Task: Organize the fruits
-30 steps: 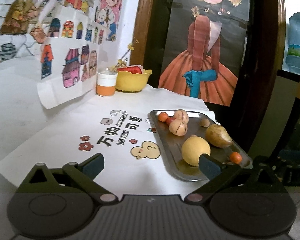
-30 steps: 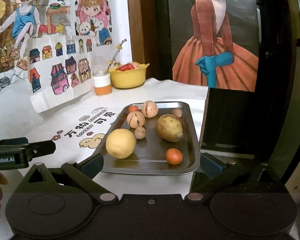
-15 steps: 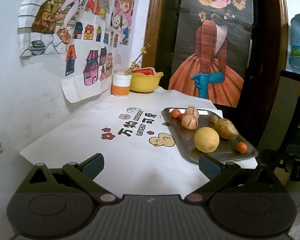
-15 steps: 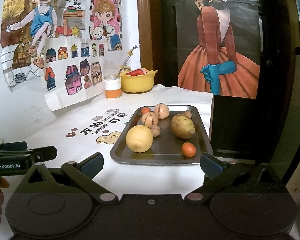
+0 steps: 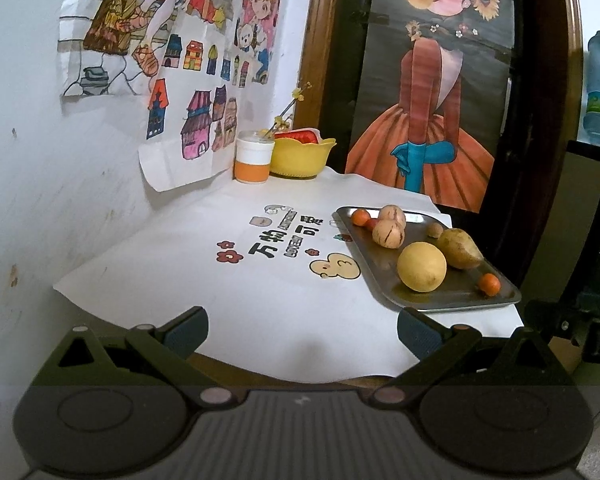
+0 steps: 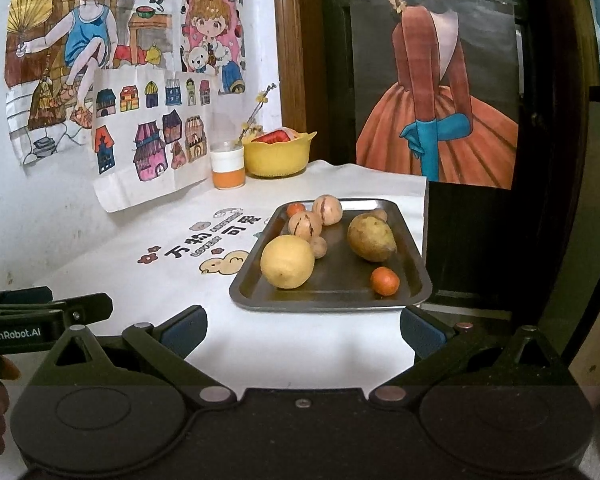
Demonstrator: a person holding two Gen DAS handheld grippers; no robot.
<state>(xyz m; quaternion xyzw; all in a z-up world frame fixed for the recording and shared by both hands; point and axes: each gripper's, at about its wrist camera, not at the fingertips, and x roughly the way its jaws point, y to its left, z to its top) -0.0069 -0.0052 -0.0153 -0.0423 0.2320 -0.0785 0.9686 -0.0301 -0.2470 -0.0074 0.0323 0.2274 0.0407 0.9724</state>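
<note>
Both tongs, left [image 5: 302, 330] and right [image 6: 303, 330], gape empty off the counter's near edge; rectangular steel fruit tray [image 6: 412, 248] at right edge.

The left gripper [image 6: 40, 316], at the left edge of the right wrist view, reads "GenRobot.AI". The white tablecloth [image 6: 148, 280] carries "万物可爱" left of the tray. The wall poster [image 6: 214, 40] reads "MORNING".

Soft indoor light, sharp centre, fisheye-warped edges
</note>
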